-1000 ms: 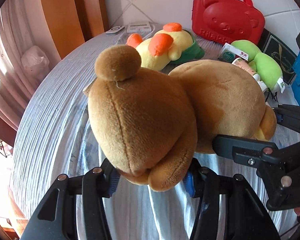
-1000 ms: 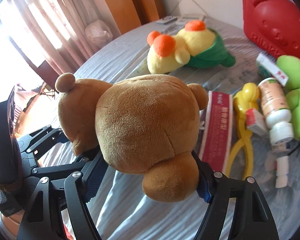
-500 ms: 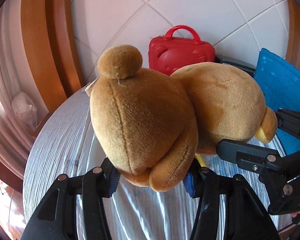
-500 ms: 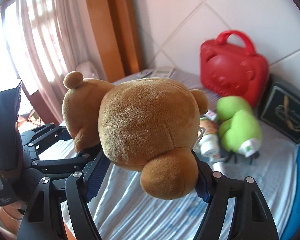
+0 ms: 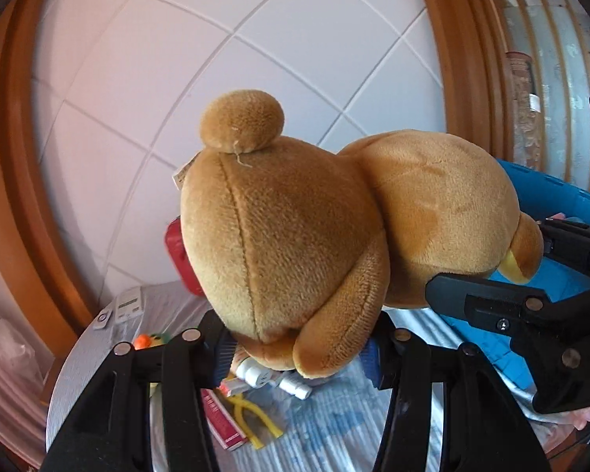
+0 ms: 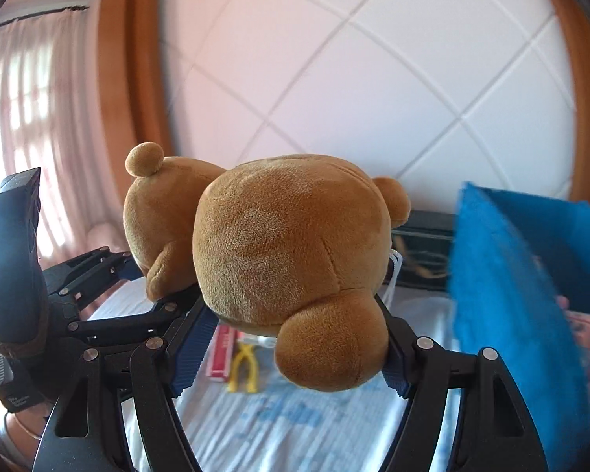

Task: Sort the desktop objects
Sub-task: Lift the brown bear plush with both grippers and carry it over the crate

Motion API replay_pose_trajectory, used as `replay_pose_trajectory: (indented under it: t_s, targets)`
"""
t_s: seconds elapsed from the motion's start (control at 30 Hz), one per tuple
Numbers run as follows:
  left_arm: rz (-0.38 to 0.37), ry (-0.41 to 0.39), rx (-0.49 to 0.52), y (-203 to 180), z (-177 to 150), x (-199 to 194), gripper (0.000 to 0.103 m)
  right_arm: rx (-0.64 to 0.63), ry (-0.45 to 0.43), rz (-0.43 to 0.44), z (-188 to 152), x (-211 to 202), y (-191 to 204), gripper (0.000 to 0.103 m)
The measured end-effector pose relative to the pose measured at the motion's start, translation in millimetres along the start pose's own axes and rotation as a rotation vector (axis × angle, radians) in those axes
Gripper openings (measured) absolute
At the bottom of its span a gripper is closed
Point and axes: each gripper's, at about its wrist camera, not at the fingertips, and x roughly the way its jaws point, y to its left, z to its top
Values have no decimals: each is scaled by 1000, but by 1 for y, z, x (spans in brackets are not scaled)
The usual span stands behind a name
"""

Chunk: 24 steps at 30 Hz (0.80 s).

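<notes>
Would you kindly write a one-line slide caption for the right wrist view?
Both grippers carry a brown plush bear above the table, beside a blue bin.

No readable text anywhere. Red flat box (image 5: 221,424) on table: white print on side, too small/blurred to read. White tube (image 5: 255,375) under bear: label marks illegible. Tag (image 5: 179,175) at plush bear (image 5: 295,236) ear: print too small. Left gripper handle (image 6: 17,399): small white lettering low on body, unreadable.
</notes>
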Motion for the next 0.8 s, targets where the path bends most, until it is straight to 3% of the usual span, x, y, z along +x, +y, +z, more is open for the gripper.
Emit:
replay_pose_trajectory:
  t_s: [0.27,0.4,0.57,0.63,0.8]
  targets:
    - [-232,-84,87,-125,76,10,51,61,-48,-238,19,-91,-103,74]
    - [-295,-90,131,-185,101,21,51,110,-63,-306,17,-119,-158,74]
    - [-342,-38,177,-258,108,41,51,162,-42,-346,7,-135,-220,74]
    - [-341,5,191,-288,117,67,51,181,-24,-340,2,-137,-238,74]
    - [-333,81,228,-333,130,84,51,214,12,-304,-6,-137,-283,74]
